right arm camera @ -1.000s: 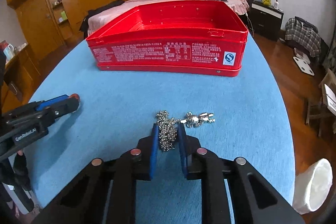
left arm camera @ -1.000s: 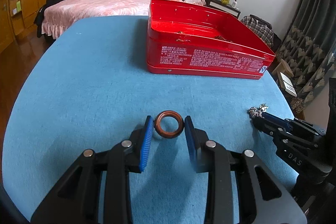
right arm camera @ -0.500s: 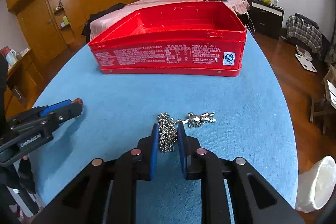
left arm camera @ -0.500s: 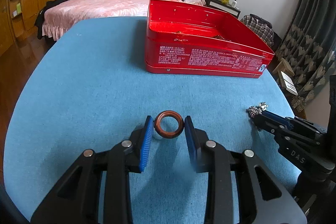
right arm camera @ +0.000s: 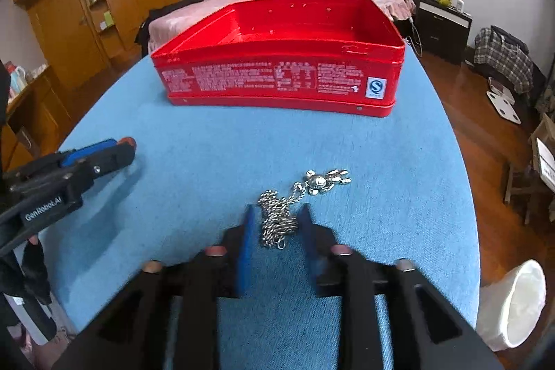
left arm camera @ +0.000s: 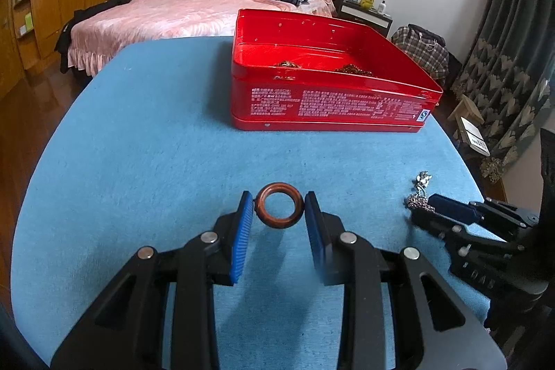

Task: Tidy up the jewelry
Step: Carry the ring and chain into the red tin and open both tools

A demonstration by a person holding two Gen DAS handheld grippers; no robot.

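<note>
A brown ring-shaped bangle (left arm camera: 279, 205) is held between the blue pads of my left gripper (left arm camera: 279, 208), a little above the blue tabletop. A silver chain necklace (right arm camera: 278, 220) with a small figure pendant (right arm camera: 326, 180) lies on the table between the fingers of my right gripper (right arm camera: 276, 218), whose jaws stand apart from the chain. The open red tin box (left arm camera: 326, 82) stands at the far side and holds some gold-coloured jewelry (left arm camera: 352, 69). It also shows in the right wrist view (right arm camera: 277, 75). Each gripper shows in the other's view.
The round table has a blue cloth (left arm camera: 145, 141) with edges curving off left and right. A bed (left arm camera: 166, 13) with piled clothes stands behind. A white bin (right arm camera: 513, 304) stands on the floor at the right, by wooden wardrobes and curtains.
My right gripper's jaws have opened and let go of the chain, which now lies on the table. My left gripper still holds the bangle and has risen slightly.
</note>
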